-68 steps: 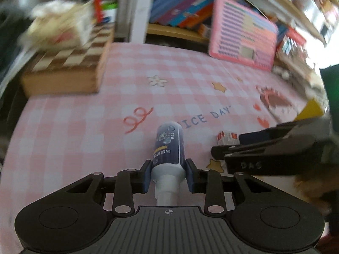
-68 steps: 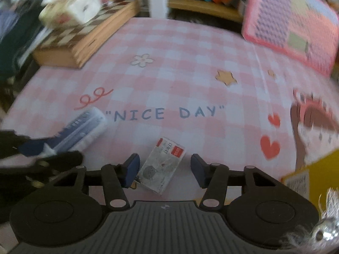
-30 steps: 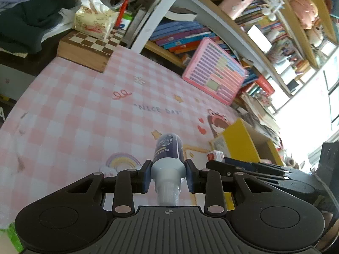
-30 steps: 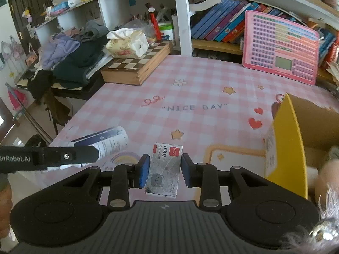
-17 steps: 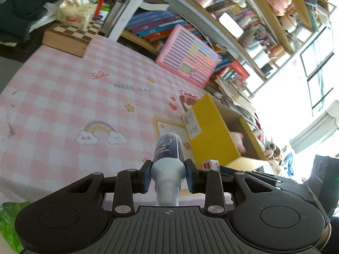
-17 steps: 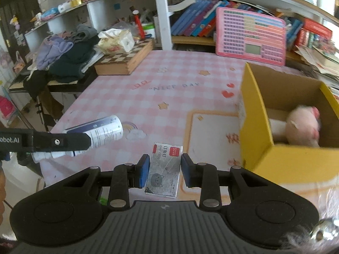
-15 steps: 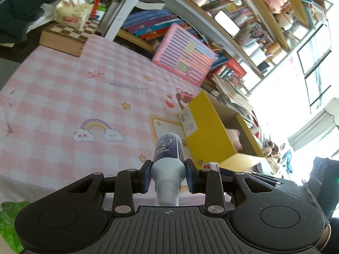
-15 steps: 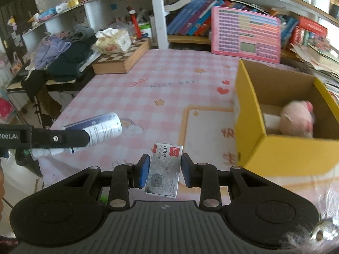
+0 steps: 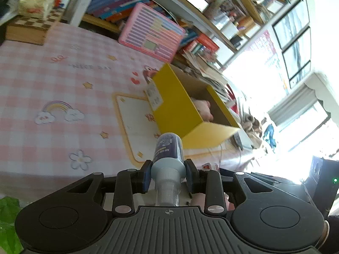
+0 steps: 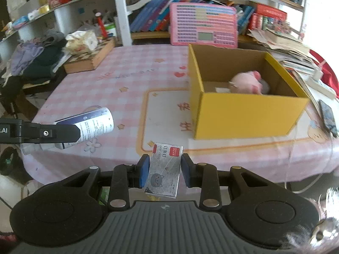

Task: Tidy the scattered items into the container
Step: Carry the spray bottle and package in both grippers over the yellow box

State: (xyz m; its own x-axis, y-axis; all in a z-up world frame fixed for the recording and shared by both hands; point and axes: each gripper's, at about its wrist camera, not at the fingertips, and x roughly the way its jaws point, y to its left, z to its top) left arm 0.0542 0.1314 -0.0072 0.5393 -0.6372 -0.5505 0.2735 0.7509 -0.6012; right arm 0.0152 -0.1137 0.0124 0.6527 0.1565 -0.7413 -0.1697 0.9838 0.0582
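Note:
My left gripper (image 9: 168, 173) is shut on a dark blue spray bottle (image 9: 168, 151), held in the air above the table's near edge, base pointing toward the yellow cardboard box (image 9: 180, 110). In the right wrist view the same bottle (image 10: 93, 123) hangs at the left. My right gripper (image 10: 164, 170) is shut on a small silver staple box (image 10: 165, 167) with a red label, in the air before the table edge. The yellow box (image 10: 243, 114) stands open ahead and to the right, with a pink plush toy (image 10: 246, 82) inside.
A pink checked cloth (image 10: 127, 84) covers the table. A chessboard box (image 10: 91, 58) with a tissue pack sits at the far left, a pink toy tablet (image 10: 203, 25) leans on the bookshelf behind. Papers and a phone (image 10: 327, 116) lie right of the box.
Both grippers have swung right along the table's near edge with their items still held. The yellow box now lies closer and more central in both views.

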